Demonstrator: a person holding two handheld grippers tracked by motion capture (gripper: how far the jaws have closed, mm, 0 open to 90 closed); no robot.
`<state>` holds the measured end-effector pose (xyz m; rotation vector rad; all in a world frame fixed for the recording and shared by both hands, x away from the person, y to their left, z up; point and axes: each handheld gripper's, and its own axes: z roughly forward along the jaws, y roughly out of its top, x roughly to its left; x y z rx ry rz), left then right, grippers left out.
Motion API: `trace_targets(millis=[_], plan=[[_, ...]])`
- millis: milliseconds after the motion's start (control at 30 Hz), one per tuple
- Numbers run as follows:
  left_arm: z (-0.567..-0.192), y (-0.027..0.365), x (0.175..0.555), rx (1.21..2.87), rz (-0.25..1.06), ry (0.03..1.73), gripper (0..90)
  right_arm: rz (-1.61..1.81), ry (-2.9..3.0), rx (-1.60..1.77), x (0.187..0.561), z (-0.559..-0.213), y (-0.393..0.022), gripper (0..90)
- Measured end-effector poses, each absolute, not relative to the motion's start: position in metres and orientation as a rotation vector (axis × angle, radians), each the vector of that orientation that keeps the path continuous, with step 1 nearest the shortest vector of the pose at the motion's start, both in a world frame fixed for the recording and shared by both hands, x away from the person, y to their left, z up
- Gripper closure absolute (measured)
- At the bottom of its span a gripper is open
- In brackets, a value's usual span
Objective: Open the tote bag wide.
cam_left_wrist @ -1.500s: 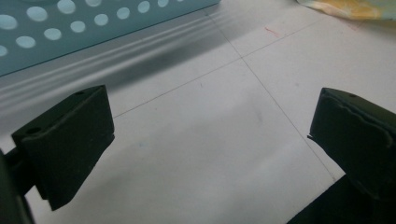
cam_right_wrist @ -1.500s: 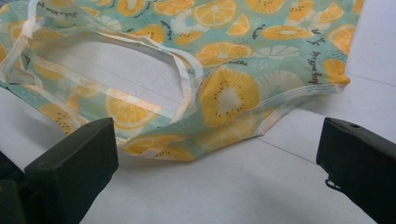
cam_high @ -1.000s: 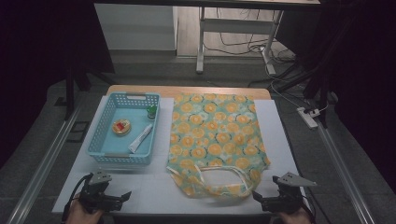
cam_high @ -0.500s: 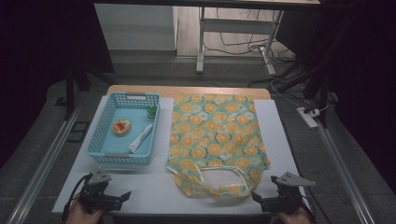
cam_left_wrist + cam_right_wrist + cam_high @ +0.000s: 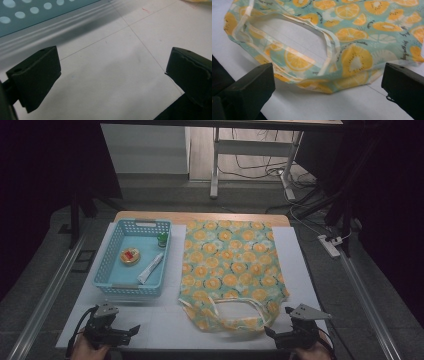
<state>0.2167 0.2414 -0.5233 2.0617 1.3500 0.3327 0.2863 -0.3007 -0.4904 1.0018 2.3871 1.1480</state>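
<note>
A tote bag (image 5: 232, 267) printed with orange slices lies flat on the white table, its handles (image 5: 236, 309) at the near end. My right gripper (image 5: 270, 333) rests open at the near right edge, just short of the bag's handle end. In the right gripper view the bag (image 5: 352, 57) and its pale handle loop (image 5: 287, 27) lie just beyond the open gripper (image 5: 328, 85). My left gripper (image 5: 134, 330) rests open at the near left, in front of the blue basket (image 5: 112, 287). In the left gripper view the open gripper (image 5: 112, 72) has bare table between its jaws.
The basket holds a small round container (image 5: 130, 256), a white tube (image 5: 150, 268) and a small green bottle (image 5: 162, 239). Its wall (image 5: 30, 12) shows at the top of the left gripper view. The table's wooden far edge (image 5: 200, 216) lies beyond the bag.
</note>
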Motion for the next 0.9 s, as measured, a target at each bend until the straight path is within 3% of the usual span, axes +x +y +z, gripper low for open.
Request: trace_targets(millis=[900], plan=[[-0.523, 0.243, 0.217, 2.054, 0.322, 1.354, 0.0, 1.146, 2.581, 0.841, 0.290, -0.488, -0.243, 0.0]])
